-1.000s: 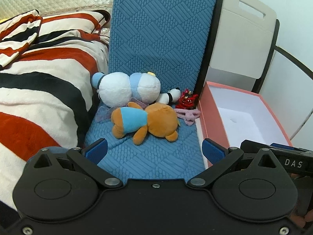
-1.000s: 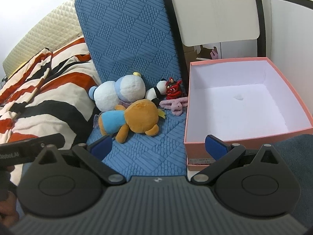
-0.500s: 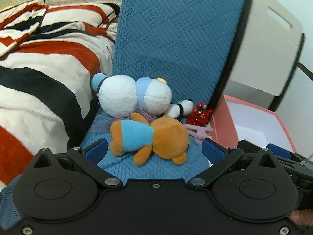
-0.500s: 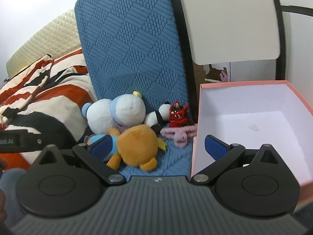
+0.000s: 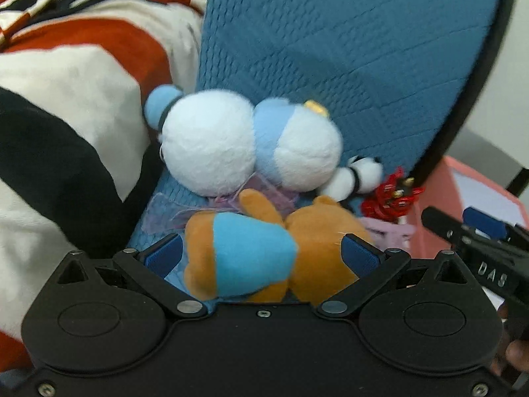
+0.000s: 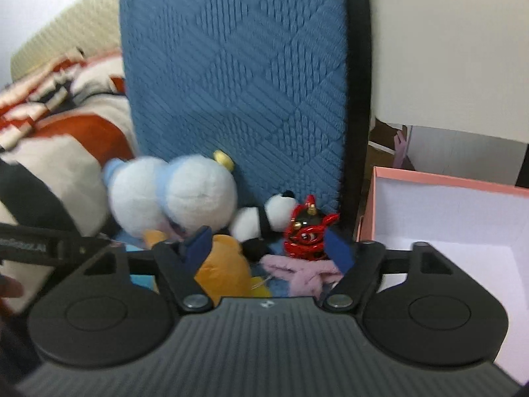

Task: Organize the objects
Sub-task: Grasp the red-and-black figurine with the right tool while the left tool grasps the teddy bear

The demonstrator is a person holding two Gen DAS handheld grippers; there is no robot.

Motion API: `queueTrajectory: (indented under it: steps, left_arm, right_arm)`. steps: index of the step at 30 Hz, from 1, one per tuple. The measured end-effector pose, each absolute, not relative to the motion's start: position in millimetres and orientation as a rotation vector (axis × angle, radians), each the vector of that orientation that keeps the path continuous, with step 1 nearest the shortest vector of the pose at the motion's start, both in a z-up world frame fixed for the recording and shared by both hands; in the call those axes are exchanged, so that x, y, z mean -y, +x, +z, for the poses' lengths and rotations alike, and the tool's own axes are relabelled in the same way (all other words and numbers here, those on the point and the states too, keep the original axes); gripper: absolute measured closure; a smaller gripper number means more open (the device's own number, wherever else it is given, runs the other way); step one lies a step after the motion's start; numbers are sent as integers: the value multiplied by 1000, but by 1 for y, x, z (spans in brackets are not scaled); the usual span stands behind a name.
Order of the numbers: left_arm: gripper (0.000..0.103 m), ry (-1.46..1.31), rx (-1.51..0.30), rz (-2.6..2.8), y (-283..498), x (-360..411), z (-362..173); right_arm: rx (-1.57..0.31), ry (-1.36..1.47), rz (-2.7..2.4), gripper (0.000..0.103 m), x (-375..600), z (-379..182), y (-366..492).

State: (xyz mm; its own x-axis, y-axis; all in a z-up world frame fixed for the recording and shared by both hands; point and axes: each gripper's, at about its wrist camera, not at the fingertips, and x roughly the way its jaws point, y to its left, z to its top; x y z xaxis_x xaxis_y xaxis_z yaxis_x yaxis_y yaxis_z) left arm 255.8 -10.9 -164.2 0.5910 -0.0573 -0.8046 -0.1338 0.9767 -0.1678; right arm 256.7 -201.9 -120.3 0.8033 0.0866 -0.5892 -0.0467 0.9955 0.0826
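An orange plush bear in a blue shirt [image 5: 251,254] lies on the blue quilted seat [image 5: 155,205]. My left gripper [image 5: 263,256] is open, its fingers either side of the bear. Behind it lie a white and blue plush [image 5: 244,149], a small panda [image 5: 360,172], a red toy [image 5: 391,200] and a pink plush [image 5: 386,231]. My right gripper [image 6: 269,246] is open, close over the red toy [image 6: 305,236], the pink plush [image 6: 297,269] and the panda [image 6: 264,218]. The orange bear [image 6: 224,268] lies at its left finger.
A pink box with a white inside [image 6: 456,231] stands open at the right, also in the left wrist view [image 5: 463,185]. The blue chair back [image 6: 231,82] rises behind the toys. A striped red, black and cream blanket [image 5: 66,99] lies to the left.
Both grippers have moved forward and down toward the toys. The left one now straddles the orange bear; the right one has closed in on the red and pink toys, its fingers narrower.
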Motion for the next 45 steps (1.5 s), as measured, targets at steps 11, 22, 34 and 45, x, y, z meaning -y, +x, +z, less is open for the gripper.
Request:
queueTrajectory:
  steps: [11,22,34,45]
  left_arm:
    - [3,-230,-1049,92,295,-15,-208]
    - [3,-250,-1102,87,303,-19,-221]
    - [3,-289,-1113,69,306,-22,-223]
    - [4,-353,-1121,52,303,-26,-222]
  right_arm:
    - [-771,-103,-42,32,190,-162,345]
    - [-823,-199,-133,34,180,-194,378]
    - [-775,-180,-177,45,183,-192,360]
    - [-662,-175,-112,44,183,-139,286]
